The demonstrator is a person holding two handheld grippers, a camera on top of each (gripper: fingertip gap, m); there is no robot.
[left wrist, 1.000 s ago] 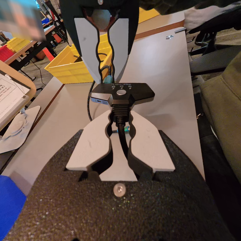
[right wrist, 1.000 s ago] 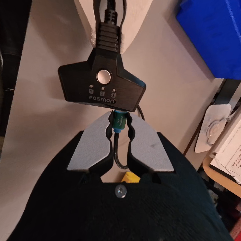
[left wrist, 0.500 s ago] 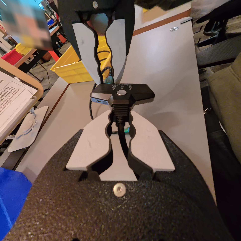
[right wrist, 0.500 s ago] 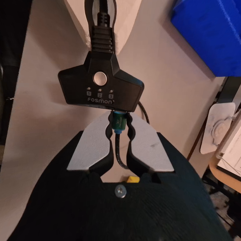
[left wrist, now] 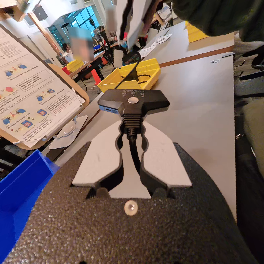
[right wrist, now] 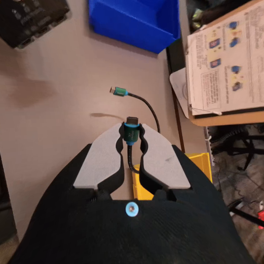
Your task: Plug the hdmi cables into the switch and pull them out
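The black HDMI switch (left wrist: 133, 100) sticks out ahead of my left gripper (left wrist: 132, 127), which is shut on its ribbed cable neck and holds it above the table (left wrist: 192, 100). My right gripper (right wrist: 131, 126) is shut on a green HDMI plug (right wrist: 131, 135) whose metal tip is bare and out of the switch. In the left wrist view the right gripper (left wrist: 128, 28) is high above the switch with the cable hanging down. The cable's other green plug (right wrist: 119, 91) shows farther off. The switch (right wrist: 31, 21) is blurred at the top left of the right wrist view.
A yellow bin (left wrist: 131, 77) with cables stands behind the switch. A blue bin (left wrist: 21, 185) is at the near left and also shows in the right wrist view (right wrist: 132, 24). An instruction board (left wrist: 32, 92) stands off the table's left edge. A person's sleeve (left wrist: 214, 14) is at the upper right.
My right gripper pulled the green plug out of the switch and lifted away from it. The left gripper kept its hold on the switch and tilted up.
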